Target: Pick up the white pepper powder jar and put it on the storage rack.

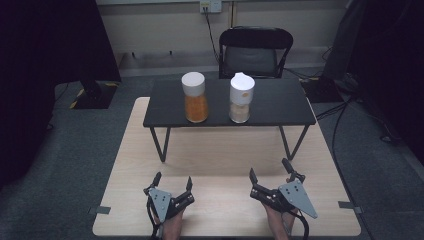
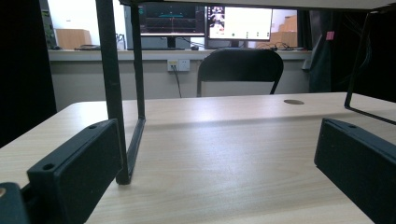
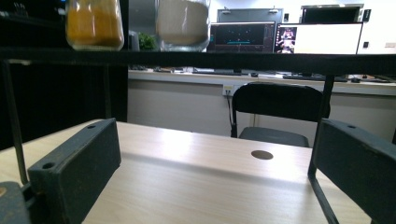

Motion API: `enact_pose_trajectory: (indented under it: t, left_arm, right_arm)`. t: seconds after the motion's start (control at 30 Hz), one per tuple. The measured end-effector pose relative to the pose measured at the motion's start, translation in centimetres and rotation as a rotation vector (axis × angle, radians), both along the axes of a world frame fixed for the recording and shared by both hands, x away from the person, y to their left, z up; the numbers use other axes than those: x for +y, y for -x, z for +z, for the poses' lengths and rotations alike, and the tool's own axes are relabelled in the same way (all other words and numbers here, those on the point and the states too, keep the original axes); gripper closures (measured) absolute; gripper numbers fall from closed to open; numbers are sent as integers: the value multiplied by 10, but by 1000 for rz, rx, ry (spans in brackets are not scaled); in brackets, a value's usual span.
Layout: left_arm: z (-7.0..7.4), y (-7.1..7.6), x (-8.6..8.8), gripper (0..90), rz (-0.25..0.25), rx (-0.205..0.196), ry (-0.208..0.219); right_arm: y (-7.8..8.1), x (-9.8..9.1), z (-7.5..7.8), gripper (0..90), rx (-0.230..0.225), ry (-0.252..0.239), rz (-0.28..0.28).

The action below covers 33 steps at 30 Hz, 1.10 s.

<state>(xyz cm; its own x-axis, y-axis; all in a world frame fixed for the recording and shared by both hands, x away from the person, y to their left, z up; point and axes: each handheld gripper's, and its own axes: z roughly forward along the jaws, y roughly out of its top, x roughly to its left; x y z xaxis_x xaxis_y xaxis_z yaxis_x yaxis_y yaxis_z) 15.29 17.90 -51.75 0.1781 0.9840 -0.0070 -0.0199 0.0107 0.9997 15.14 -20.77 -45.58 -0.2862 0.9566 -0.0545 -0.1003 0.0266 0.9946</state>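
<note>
My left gripper [image 1: 173, 182] and right gripper [image 1: 270, 174] rest wide apart on near table [image 1: 225, 150]; orange jar [image 1: 195, 97], white jar [image 1: 241, 98] on far shelf [image 1: 270, 100]. Best approach: lift high, clear shelf edge.

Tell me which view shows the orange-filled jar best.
The high view: the orange-filled jar stands whole, white lid included, on the black shelf beside the pale-filled jar. The right gripper view catches its lower part from below.
</note>
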Motion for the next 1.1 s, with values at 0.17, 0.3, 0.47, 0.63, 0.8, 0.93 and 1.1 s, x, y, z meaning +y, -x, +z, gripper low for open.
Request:
enact_pose_trajectory:
  t: [0.17,0.3,0.47,0.63,0.8,0.93,1.1]
  left_arm:
    - [0,0,0,4,0,0,0]
    - [0,0,0,4,0,0,0]
    - [0,0,0,3,0,0,0]
    - [0,0,0,3,0,0,0]
    - [0,0,0,3,0,0,0]
    - [0,0,0,3,0,0,0]
    - [0,0,0,3,0,0,1]
  right_arm:
    - [1,1,-6,0,9,0,-1]
    - [3,2,-11,0,22,-3,0]
    - [5,3,-18,0,45,-14,1]
    - [7,5,-26,0,60,-12,-6]
    - [8,5,-32,0,75,-17,-12]
    - [9,7,-38,0,81,-22,-19]
    - [10,8,-44,0,88,-18,-25]
